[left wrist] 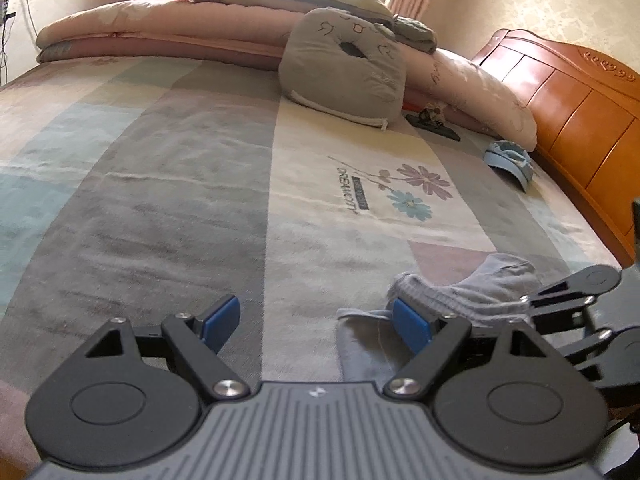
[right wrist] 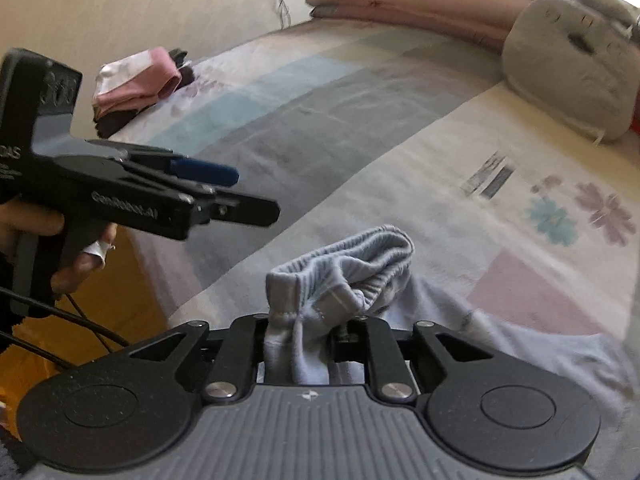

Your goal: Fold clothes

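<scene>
A light grey-blue garment (right wrist: 360, 256) with a ribbed elastic band lies bunched on the striped bedspread (right wrist: 360, 128). My right gripper (right wrist: 298, 332) is shut on a fold of it, and the cloth bulges up between the jaws. In the left wrist view the same garment (left wrist: 472, 284) lies at the lower right, with the right gripper (left wrist: 528, 304) reaching in from the right edge. My left gripper (left wrist: 316, 324) stands open over bare bedspread, its right blue pad (left wrist: 412, 324) close beside the garment. The right wrist view shows the left gripper (right wrist: 256, 196) held by a hand, left of the garment.
A folded pink and dark pile of clothes (right wrist: 136, 84) sits at the bed's far left corner. A grey cushion (left wrist: 344, 68), stacked quilts (left wrist: 160, 36) and a wooden headboard (left wrist: 560, 92) border the far side. A small blue item (left wrist: 508, 160) lies near the headboard.
</scene>
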{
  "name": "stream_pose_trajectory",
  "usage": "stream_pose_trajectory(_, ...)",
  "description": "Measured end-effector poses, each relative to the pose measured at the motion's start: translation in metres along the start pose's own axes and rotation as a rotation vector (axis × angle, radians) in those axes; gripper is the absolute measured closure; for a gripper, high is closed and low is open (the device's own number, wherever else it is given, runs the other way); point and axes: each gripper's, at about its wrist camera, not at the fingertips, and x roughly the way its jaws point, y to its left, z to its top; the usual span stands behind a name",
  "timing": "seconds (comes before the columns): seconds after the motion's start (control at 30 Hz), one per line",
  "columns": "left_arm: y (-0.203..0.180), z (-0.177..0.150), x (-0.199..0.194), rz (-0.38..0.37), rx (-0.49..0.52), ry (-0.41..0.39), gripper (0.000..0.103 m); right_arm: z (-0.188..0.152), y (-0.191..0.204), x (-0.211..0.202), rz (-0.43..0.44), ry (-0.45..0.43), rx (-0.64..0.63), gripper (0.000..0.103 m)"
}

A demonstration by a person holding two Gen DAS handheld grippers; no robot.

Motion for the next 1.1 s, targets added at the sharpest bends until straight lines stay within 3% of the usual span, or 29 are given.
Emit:
stream_pose_trajectory(0.3, 0.003, -0.007, -0.003, 0.028, -0.015, 0.006, 0.019, -0.006, 0.008, 0.030, 0.025, 0.049, -0.010, 0.077)
stream_pose_trajectory(0.37, 0.002, -0.007, -0.004, 0.030, -0.015, 0.008, 0.019, -0.006, 0.008, 0.036, 0.035, 0.070, -0.003, 0.068)
stream_pose_trajectory(0.47, -0.001, -0.006, -0.005, 0.027, -0.007, 0.009, 0.019, -0.005, 0.005, 0.038, 0.090, 0.083, 0.038, 0.045)
stream_pose_trajectory(0.57, -0.004, -0.004, -0.006, 0.027, 0.004, 0.009, 0.019, -0.004, -0.008, 0.019, 0.188, 0.028, 0.114, 0.038)
stream_pose_trajectory(0.63, -0.009, -0.001, -0.004, 0.012, 0.017, 0.009, 0.019, -0.006, -0.024, -0.001, 0.175, -0.018, 0.159, 0.034)
stream_pose_trajectory(0.7, -0.019, 0.001, -0.001, -0.027, 0.038, 0.010, 0.019, -0.009, -0.041, -0.021, 0.137, -0.058, 0.195, 0.033)
stream_pose_trajectory(0.83, -0.054, 0.004, 0.019, -0.180, 0.104, 0.035, 0.015, -0.029, -0.078, -0.056, -0.079, -0.072, 0.243, 0.032)
stream_pose_trajectory(0.97, -0.083, -0.007, 0.052, -0.337, 0.110, 0.115, 0.015, -0.068, -0.107, -0.078, -0.228, -0.056, 0.316, 0.033)
stream_pose_trajectory(1.03, -0.080, -0.016, 0.067, -0.310, 0.092, 0.151, 0.015, -0.090, -0.116, -0.087, -0.282, -0.047, 0.346, 0.033)
stream_pose_trajectory(1.1, -0.066, -0.022, 0.074, -0.240, 0.072, 0.173, 0.023, -0.109, -0.121, -0.095, -0.303, -0.043, 0.370, 0.033)
